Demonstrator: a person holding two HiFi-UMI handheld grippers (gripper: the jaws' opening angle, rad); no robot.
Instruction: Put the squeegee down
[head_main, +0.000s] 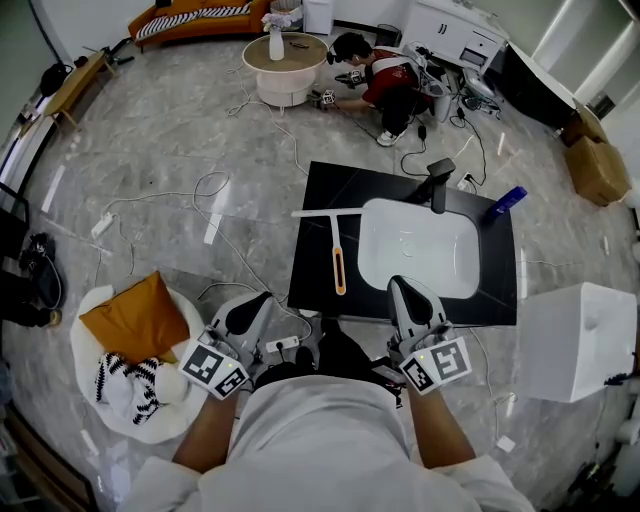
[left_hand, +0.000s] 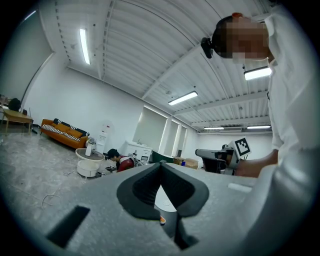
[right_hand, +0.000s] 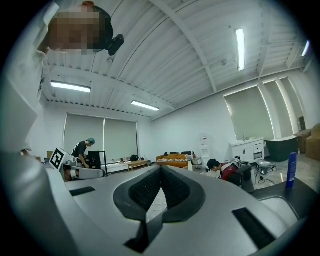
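While the squeegee (head_main: 337, 245) lies apart, left gripper (head_main: 260, 300) and right gripper (head_main: 402, 285) are closed, empty.

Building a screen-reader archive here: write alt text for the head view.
A white squeegee with an orange-marked handle lies flat on a black counter, just left of its white basin. Nearer the person, the left tool and right tool are both shut and empty, apart from the squeegee.
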